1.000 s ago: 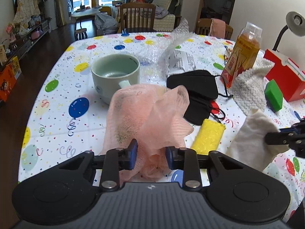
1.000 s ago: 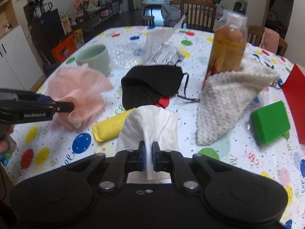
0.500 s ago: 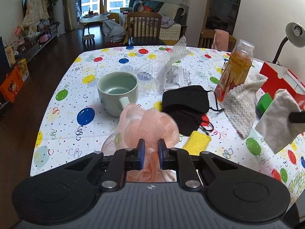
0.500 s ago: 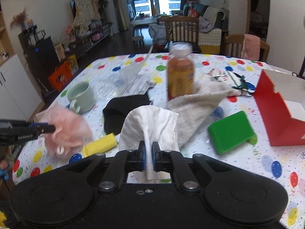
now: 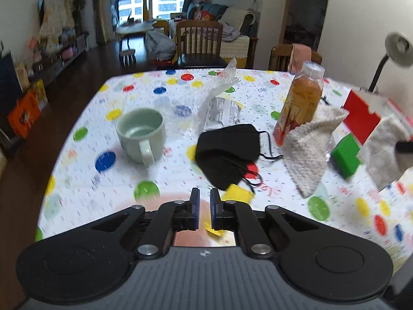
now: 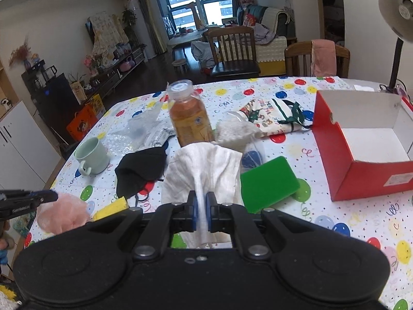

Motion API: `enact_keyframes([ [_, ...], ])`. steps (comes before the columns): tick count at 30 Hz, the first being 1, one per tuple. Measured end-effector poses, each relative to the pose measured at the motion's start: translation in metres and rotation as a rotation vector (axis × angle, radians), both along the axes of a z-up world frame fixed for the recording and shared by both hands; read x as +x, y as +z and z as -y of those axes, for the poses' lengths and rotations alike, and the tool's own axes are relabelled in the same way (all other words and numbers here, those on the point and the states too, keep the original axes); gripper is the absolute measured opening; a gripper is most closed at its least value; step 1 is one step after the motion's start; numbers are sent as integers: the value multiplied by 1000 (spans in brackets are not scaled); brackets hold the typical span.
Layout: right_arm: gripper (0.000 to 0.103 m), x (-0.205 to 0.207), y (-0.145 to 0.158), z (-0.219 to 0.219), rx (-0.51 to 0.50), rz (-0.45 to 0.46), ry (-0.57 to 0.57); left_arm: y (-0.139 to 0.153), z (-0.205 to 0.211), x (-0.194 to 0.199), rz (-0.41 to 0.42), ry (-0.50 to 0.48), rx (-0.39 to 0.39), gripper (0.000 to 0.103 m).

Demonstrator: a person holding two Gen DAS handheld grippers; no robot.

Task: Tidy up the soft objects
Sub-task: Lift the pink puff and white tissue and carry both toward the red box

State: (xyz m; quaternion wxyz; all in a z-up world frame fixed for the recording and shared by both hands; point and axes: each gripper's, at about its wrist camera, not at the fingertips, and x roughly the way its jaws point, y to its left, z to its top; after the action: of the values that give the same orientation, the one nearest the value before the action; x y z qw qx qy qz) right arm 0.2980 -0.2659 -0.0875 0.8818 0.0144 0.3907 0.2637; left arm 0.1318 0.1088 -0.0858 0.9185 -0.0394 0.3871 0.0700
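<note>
My left gripper is shut on a pink mesh bath puff, which hangs below the fingers and is mostly hidden by them. From the right wrist the puff dangles off the left gripper over the table's near left edge. My right gripper is shut on a white cloth, held up above the table; the cloth shows at far right in the left wrist view. Black face masks, a yellow sponge, a green sponge and a knitted cloth lie on the table.
An open red box stands at the right, empty inside. A juice bottle, a pale green mug, bubble wrap and a printed fabric bag sit further back. A desk lamp rises at far right.
The left jaws closed on the pink puff and lifted it off the table. The right gripper rose and swung right with the white cloth, bringing the red box into view.
</note>
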Motion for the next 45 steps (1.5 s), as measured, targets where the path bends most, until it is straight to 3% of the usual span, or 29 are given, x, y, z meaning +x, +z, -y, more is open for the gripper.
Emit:
enact_keyframes([
  [3,6,2,-6,-1,8,-22,0,-2,-6,-11,8,14,-65,10],
  [5,6,0,-8,-4,11,-30,1,-3,-8,-18,7,29,-45,17],
  [6,6,-1,-8,-6,13,-32,1,-4,-9,-22,10,31,-39,27],
  [8,7,-4,-8,-10,17,-38,-1,-6,-15,-27,14,34,-51,60],
  [9,7,-6,-8,-14,18,-39,-3,-7,-18,-29,11,32,-60,87],
  [10,7,-8,-8,-18,18,-39,-5,-9,-21,-30,12,32,-61,97],
  [11,7,-10,-8,-22,17,-38,-5,-11,-23,-32,12,36,-57,99],
  [15,8,-20,-5,-35,7,-33,-13,-20,-24,-37,32,20,-25,99],
  [19,8,-28,-5,-44,-13,-33,-30,-46,-23,-23,-22,-22,-12,99],
  [23,9,-38,-6,-49,-26,-37,-53,-70,-25,-9,-49,-15,51,99],
  [27,9,-44,-10,-51,-38,-48,-79,-88,-33,-2,-90,-31,31,98],
  [29,9,-45,-12,-51,-40,-56,-91,-93,-34,-1,-105,-44,29,93],
  [31,9,-47,-15,-50,-42,-64,-103,-98,-37,1,-120,-47,22,76],
  [37,10,-47,-17,-49,-39,-77,-121,-98,-43,1,-138,-40,8,47],
  [40,10,-45,-18,-48,-37,-78,-117,-94,-47,0,-128,-30,-25,37],
  [45,10,-39,-18,-46,-29,-76,-101,-86,-48,-3,-110,-23,-51,33],
])
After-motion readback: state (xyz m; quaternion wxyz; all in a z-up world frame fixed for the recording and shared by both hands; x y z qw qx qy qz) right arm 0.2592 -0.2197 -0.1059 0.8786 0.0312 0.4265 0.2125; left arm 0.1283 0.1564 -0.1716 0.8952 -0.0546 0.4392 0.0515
